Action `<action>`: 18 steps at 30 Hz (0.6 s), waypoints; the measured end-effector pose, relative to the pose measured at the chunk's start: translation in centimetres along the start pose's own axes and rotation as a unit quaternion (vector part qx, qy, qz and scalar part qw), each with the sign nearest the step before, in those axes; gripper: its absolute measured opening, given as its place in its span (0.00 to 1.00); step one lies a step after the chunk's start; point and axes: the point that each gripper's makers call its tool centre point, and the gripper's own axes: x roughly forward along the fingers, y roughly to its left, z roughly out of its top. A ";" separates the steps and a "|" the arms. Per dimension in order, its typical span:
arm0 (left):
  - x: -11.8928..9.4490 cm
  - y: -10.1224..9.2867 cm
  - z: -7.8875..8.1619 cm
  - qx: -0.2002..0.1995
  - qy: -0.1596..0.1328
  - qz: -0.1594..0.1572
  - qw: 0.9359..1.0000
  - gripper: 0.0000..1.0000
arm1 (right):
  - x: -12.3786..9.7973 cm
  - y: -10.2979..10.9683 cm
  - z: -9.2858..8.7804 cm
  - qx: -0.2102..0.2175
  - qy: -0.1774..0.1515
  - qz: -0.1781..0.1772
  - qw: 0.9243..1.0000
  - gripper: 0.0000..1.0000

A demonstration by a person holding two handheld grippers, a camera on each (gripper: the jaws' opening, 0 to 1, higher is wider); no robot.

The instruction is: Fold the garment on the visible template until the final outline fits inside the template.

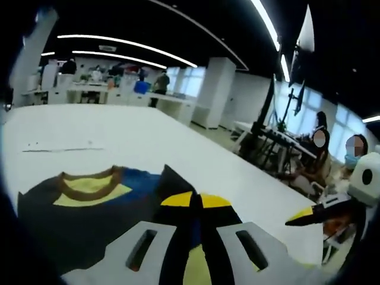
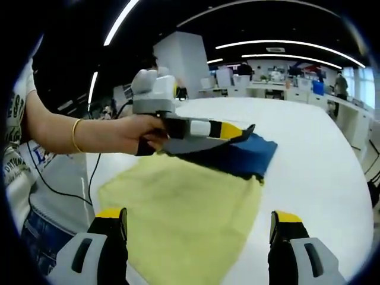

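Right gripper [image 2: 199,228] jaws spread wide above garment [image 2: 184,214]; left gripper [image 1: 193,205] jaws pinch its edge.

Lighting: bright, even, from long curved white ceiling light strips [image 1: 127,54]. Glossy white tabletop [image 1: 136,133] washed pale, faint glare. Fisheye bending at edges. Background soft; nearest foreground blurred. Shadows weak, diffuse.
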 end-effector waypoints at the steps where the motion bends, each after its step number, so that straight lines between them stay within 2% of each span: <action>1: 0.1 -0.2 -0.2 0.003 0.002 -0.003 1.000 0.00 | 0.0 0.0 -0.1 0.001 0.000 0.000 1.000 0.99; 11: 1.2 -1.4 -2.8 0.016 0.040 -0.016 0.999 0.01 | 0.2 -0.2 -0.6 0.004 0.006 -0.003 1.000 0.99; 12: 1.1 -1.5 -3.4 -0.022 0.049 -0.015 0.998 0.01 | 0.2 -0.3 -0.7 0.005 0.007 -0.005 1.000 0.99; 13: 1.2 -1.6 -3.3 -0.041 0.044 -0.022 0.998 0.01 | 0.2 -0.3 -0.7 0.006 0.006 -0.006 1.000 0.99; 15: 1.4 -1.3 -3.6 -0.012 0.045 -0.022 0.999 0.01 | 0.2 -0.4 -0.8 0.010 0.006 -0.005 1.000 0.99; 16: 1.5 -1.6 -4.0 0.015 0.058 -0.030 0.998 0.01 | 0.2 -0.3 -0.8 0.010 0.006 -0.005 1.000 0.99; 18: 1.7 -2.3 -4.1 0.005 0.053 -0.044 0.998 0.05 | 0.1 -0.4 -0.9 0.010 0.007 -0.005 1.000 0.99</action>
